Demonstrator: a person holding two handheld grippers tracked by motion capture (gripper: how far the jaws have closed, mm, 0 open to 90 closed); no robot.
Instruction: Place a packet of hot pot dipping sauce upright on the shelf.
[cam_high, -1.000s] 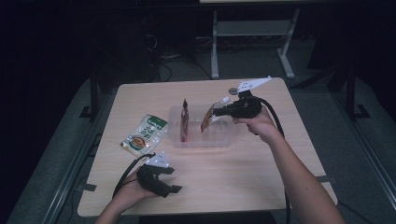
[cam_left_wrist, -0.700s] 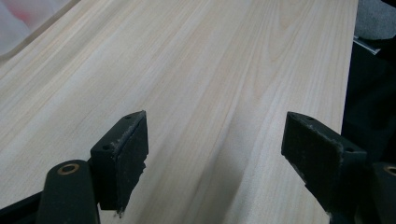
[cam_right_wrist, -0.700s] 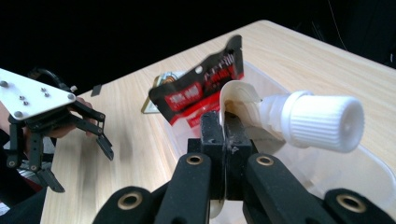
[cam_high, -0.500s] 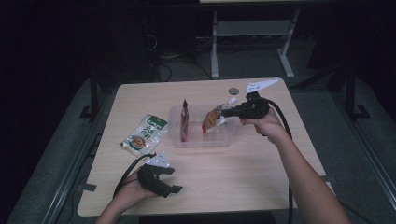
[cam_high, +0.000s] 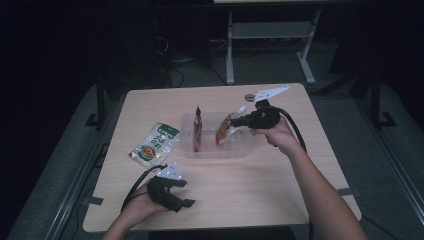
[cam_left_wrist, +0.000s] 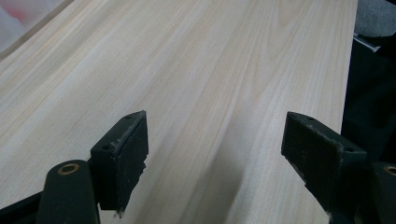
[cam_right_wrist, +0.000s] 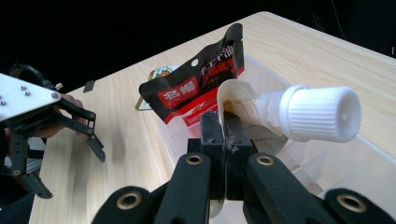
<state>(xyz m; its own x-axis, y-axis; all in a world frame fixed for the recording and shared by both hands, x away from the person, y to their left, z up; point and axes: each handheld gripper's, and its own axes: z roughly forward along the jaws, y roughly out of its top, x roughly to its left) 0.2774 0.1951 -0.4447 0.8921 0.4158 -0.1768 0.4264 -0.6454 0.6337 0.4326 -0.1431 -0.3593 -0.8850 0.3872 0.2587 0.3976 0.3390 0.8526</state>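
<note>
Spouted pouch (cam_right_wrist: 243, 105) first, since it is the piece in hand: in the right gripper view your right gripper (cam_right_wrist: 226, 135) has its jaws clenched on the pouch's top edge, just beside the white screw cap (cam_right_wrist: 322, 113), and the pouch hangs tilted over the clear plastic tray (cam_right_wrist: 373, 161); from the high view its lower end (cam_high: 224, 131) seems to be down inside the tray's right half, though you cannot tell whether it rests on the bottom. Nearest to you, your left gripper (cam_high: 176, 196) sits at the table's front edge, jaws released and wide apart with only bare wood between them in the left gripper view, so it has no part in the work at the moment; further in, the green packet (cam_high: 155, 144) lies flat on the table (cam_high: 280, 185) just left of the tray, not yet put away; beyond that, the dark red sachet (cam_high: 198, 131) stands upright on edge in the tray's left half. By my reading you are about midway: one item is stowed, the pouch is at the point of being let go, and the green packet is left to collect; what remains for the pouch is to settle it upright and open the jaws.
</note>
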